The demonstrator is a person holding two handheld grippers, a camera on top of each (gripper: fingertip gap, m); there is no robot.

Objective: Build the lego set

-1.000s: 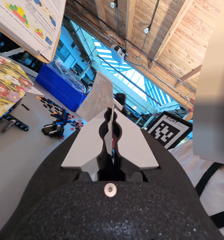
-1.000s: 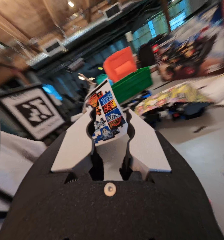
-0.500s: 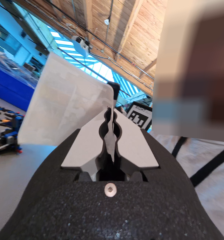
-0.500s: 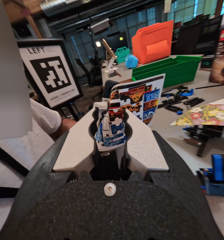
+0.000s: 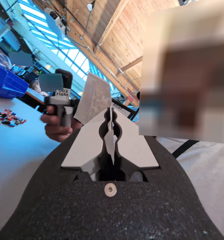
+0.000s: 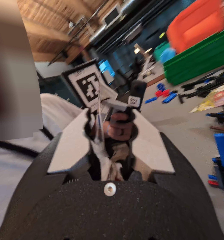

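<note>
My left gripper (image 5: 110,110) is shut on a sticker sheet (image 5: 95,96), gripped by its lower edge, with the white back facing the camera. It is held up in the air in front of the person's white shirt. My right gripper (image 6: 110,111) is open, and the same sheet (image 6: 99,124) stands edge-on between its fingers, nearer the left finger (image 6: 75,140). Whether the sheet touches that finger is lost in blur. The right gripper's body (image 5: 60,102) shows in the left wrist view, held by a hand, with its fingers hidden behind the sheet.
Loose red, blue and black Lego pieces (image 5: 6,116) lie on the grey table (image 5: 17,149) by a blue bin (image 5: 4,83). In the right wrist view there are a green bin (image 6: 199,65), a flowered board (image 6: 215,97), a blue Lego build (image 6: 223,162) and a black-and-white marker board (image 6: 88,88). Left tips to right tips: about 6 cm.
The right gripper has opened wider. The sheet has turned from face-on to edge-on between its fingers. Both views have swung, and the left gripper stays shut on the sheet.
</note>
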